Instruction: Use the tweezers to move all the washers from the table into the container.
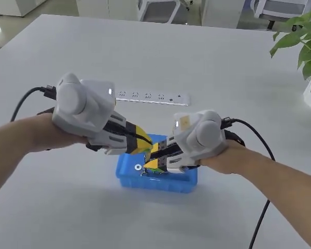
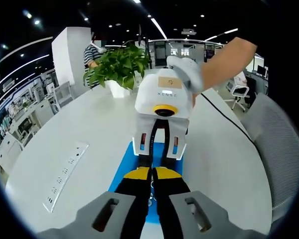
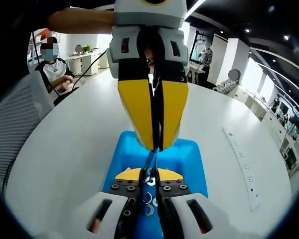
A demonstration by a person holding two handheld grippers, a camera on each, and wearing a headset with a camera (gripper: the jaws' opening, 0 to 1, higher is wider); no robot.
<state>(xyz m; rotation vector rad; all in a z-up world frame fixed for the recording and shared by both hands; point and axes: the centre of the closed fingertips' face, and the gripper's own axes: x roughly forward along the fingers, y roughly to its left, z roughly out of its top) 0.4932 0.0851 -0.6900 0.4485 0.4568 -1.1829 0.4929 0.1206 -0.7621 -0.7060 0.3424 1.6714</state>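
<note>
A blue container (image 1: 125, 175) sits on the white table, and both grippers meet nose to nose above it. My left gripper (image 1: 145, 146) comes in from the left, its yellow jaws pressed together. Facing it, my right gripper (image 1: 156, 162) has its jaws just as close. A thin metal pair of tweezers (image 3: 151, 160) runs from the left gripper (image 3: 155, 147) down into the right gripper (image 3: 150, 175). Several washers (image 3: 147, 197) lie inside the container (image 3: 189, 164), and one washer (image 1: 138, 167) shows near its left wall. In the left gripper view, the left gripper (image 2: 152, 174) points at the right gripper's jaws.
A white power strip (image 1: 151, 97) lies on the table behind the container. A potted plant (image 1: 305, 44) stands at the far right edge. Cables trail from both grippers. People sit at chairs beyond the table (image 3: 55, 149).
</note>
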